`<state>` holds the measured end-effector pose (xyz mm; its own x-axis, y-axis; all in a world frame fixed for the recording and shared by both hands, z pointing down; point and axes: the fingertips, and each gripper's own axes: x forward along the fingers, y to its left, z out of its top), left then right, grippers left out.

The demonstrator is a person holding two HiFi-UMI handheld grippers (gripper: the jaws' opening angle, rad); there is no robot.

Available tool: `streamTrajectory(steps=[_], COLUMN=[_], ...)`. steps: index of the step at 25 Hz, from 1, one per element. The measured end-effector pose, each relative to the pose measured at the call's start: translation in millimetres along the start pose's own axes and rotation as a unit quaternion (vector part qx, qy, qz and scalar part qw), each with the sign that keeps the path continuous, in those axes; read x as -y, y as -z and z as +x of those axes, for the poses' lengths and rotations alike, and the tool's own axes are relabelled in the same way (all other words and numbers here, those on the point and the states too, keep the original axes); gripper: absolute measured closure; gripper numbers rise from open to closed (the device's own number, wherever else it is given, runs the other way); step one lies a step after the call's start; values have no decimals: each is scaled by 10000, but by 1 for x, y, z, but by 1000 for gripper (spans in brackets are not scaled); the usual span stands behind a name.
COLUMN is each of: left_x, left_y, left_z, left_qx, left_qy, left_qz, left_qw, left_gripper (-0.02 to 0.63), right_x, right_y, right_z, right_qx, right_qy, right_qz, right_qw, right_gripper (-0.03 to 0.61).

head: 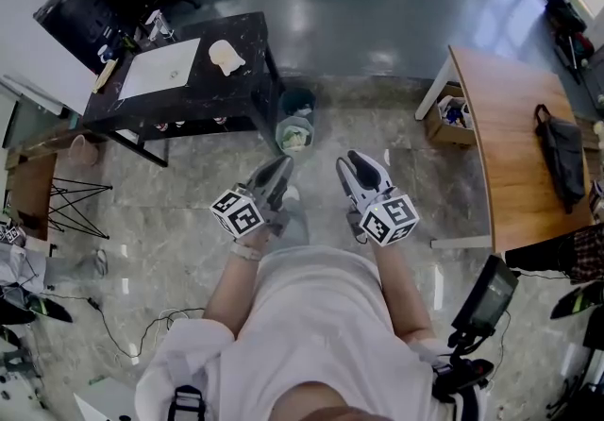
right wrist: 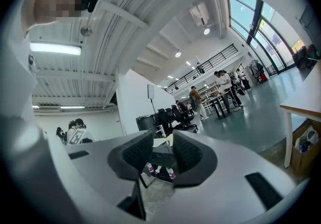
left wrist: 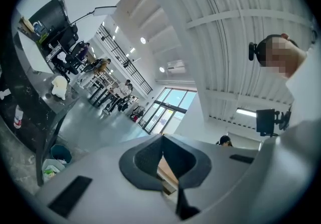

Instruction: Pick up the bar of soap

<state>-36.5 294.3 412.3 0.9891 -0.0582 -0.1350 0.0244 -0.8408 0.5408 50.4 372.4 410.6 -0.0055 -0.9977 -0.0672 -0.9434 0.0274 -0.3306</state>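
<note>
The bar of soap (head: 226, 56) is a pale cream lump lying on the black table (head: 226, 93), far ahead at the upper left of the head view. It also shows small in the left gripper view (left wrist: 59, 87), on the table's edge. Both grippers are held in front of the person's chest, well short of the table. My left gripper (head: 281, 164) (left wrist: 162, 140) is shut, its pads meeting with nothing between them. My right gripper (head: 351, 160) (right wrist: 163, 140) stands slightly open and empty, and the black table (right wrist: 160, 160) shows through the gap.
A white sink panel (head: 160, 68) sits in the table top left of the soap. A green bin (head: 295, 122) stands on the floor by the table's near corner. At right are a wooden desk (head: 510, 126) with a black bag (head: 562, 150) and a cardboard box (head: 451, 117).
</note>
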Motion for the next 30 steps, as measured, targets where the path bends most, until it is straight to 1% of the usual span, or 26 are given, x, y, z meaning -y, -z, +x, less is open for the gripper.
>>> streamTrajectory(steps=[6, 8, 12, 15, 17, 21, 25, 27, 30], left_x=[-20, -31, -63, -91, -114, -170, -231, -265, -308], left_y=[-6, -8, -12, -27, -40, -59, -86, -96, -115], left_z=[17, 22, 37, 55, 65, 77, 79, 78, 77], left_qx=[41, 27, 1, -110, -158, -34, -38, 85, 95], left_qy=[101, 73, 88, -26, -87, -130, -403, -448, -564], left_qz=[15, -48, -73, -172, -232, -410, -584, -694, -831], left_qw=[9999, 10000, 9999, 9998, 9996, 9991, 9975, 9965, 9949], left_gripper=[606, 606, 606, 606, 606, 606, 606, 606, 606], right_x=[18, 23, 41, 59, 69, 88, 102, 108, 110], right_y=[-3, 0, 5, 5, 6, 12, 22, 28, 37], right_z=[18, 28, 55, 88, 115, 170, 231, 263, 314], right_qx=[34, 22, -43, -101, -163, -348, -581, -721, -902], right_qy=[73, 89, 150, 194, 221, 268, 277, 275, 220], right_qz=[-29, -26, -20, 3, 39, 124, 189, 224, 222], right_qw=[10000, 10000, 9999, 9998, 9996, 9990, 9978, 9968, 9954], right_gripper=[460, 460, 460, 460, 460, 460, 460, 460, 460])
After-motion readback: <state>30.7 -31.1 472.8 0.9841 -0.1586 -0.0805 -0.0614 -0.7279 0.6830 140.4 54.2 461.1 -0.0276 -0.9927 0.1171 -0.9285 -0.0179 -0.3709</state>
